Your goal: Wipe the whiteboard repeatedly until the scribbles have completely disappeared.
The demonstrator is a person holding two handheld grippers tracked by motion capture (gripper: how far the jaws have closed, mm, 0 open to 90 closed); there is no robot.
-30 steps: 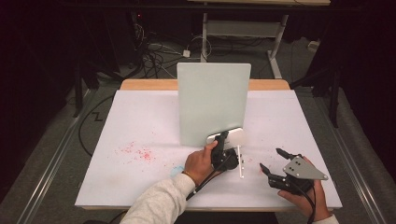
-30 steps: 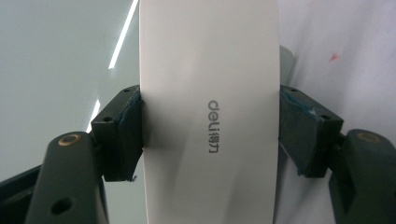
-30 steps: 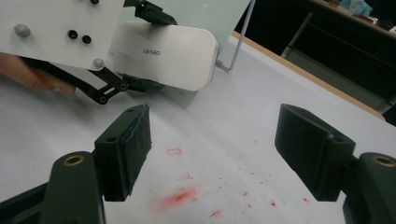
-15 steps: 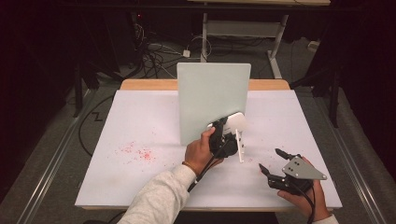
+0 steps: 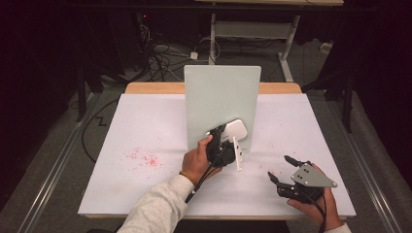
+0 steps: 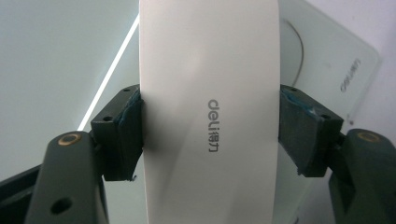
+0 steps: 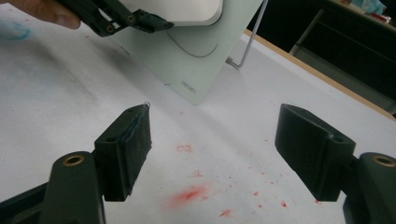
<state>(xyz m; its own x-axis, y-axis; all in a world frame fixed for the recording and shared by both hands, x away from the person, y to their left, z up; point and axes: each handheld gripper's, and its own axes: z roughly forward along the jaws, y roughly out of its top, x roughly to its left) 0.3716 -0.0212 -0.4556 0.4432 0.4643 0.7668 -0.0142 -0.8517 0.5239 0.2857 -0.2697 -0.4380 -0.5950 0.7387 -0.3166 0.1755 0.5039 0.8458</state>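
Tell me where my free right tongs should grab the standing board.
Probably its right-hand edge, about mid-height, coming in from the right. The board is a thin flat panel leaning back on a wire stand, so the open right tongs can straddle that edge; the left tongs hold an eraser at its lower front.

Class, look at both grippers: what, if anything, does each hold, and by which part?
The left gripper clamps the white eraser across its two long sides, against the upright board. The right gripper is open, holding nothing.
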